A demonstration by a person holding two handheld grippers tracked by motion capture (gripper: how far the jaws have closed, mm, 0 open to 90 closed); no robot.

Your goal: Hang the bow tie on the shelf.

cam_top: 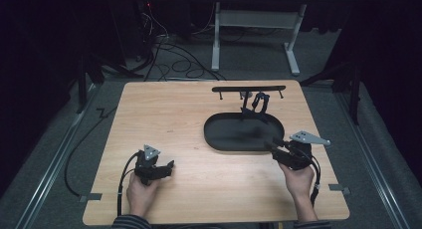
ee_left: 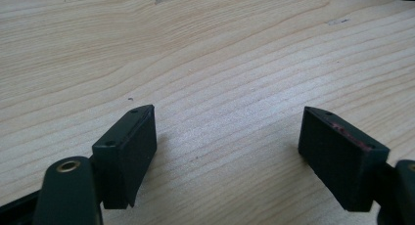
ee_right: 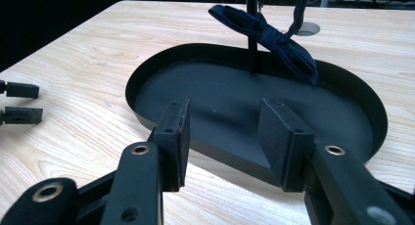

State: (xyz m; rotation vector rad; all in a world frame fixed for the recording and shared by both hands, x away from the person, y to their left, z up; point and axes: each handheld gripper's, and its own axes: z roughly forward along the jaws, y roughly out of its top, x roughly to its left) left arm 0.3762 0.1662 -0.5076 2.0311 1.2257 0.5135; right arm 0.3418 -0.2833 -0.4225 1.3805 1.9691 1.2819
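Resting on a pale wooden tabletop (cam_top: 164,114), the left claw (ee_left: 227,151) has its jaws spread wide with nothing between them. The right claw (ee_right: 222,137) is partly open and empty, aimed over the near rim of a shallow black oval tray (ee_right: 161,73). A dark navy fabric bow tie (ee_right: 266,36) hangs from a thin black stand (cam_top: 249,89) above the tray's far side. It looks light, soft and floppy; pinching the firm centre knot seems safest.
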